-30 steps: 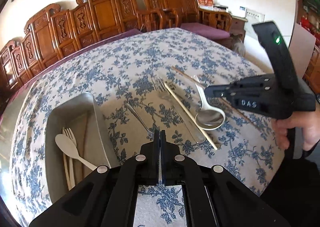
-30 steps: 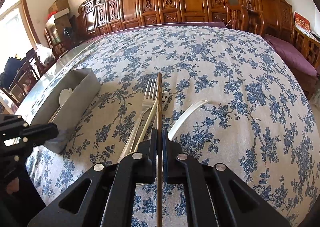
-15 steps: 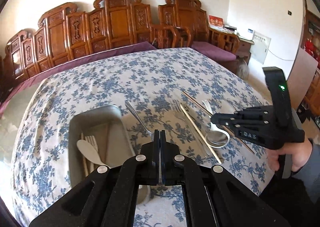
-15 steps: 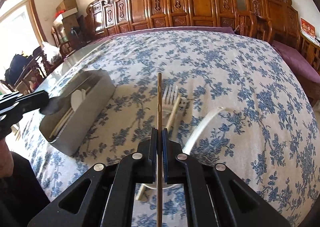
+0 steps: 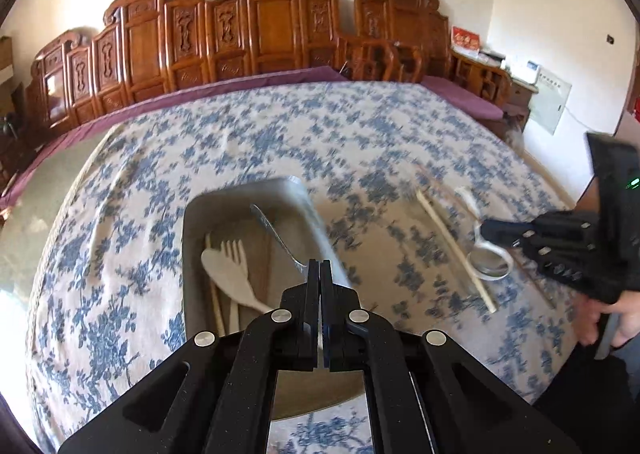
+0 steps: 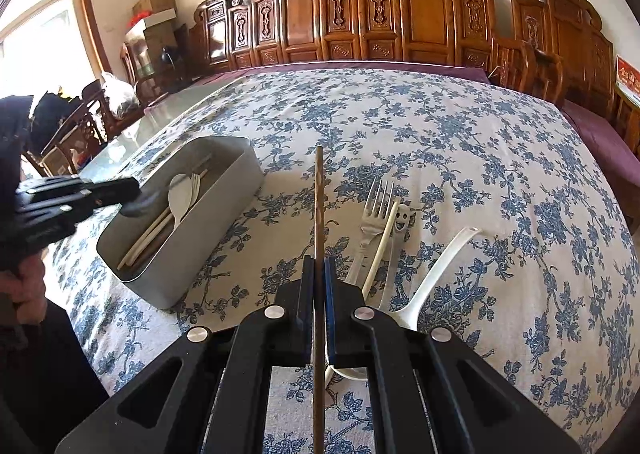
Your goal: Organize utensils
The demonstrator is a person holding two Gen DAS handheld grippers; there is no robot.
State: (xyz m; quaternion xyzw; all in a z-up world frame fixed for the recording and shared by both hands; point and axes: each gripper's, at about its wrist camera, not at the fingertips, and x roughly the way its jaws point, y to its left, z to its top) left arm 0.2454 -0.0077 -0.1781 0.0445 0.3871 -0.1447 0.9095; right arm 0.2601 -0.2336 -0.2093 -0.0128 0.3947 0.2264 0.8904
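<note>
My left gripper [image 5: 320, 268] is shut on a metal spoon [image 5: 276, 236] and holds it over the grey utensil box [image 5: 192, 213]. The box holds a white spoon [image 5: 228, 278], a white fork and chopsticks. My right gripper [image 6: 319, 266] is shut on a brown chopstick [image 6: 319, 193], held above the cloth. On the cloth lie a metal fork [image 6: 374, 209], a pale chopstick [image 6: 382, 246], a smiley-handled utensil [image 6: 402, 219] and a white ladle spoon [image 6: 436, 270]. The left gripper also shows in the right wrist view [image 6: 132, 185], at the box's near end.
The table carries a blue-flowered cloth [image 6: 440, 125]. Carved wooden chairs [image 6: 400, 13] line its far side. Boxes [image 6: 156, 13] and chairs stand at the left by a window. The grey box [image 6: 224, 213] sits left of the loose utensils.
My left gripper lifted the metal spoon off the cloth and carried it left over the grey box. My right gripper rose with the brown chopstick and shifted left.
</note>
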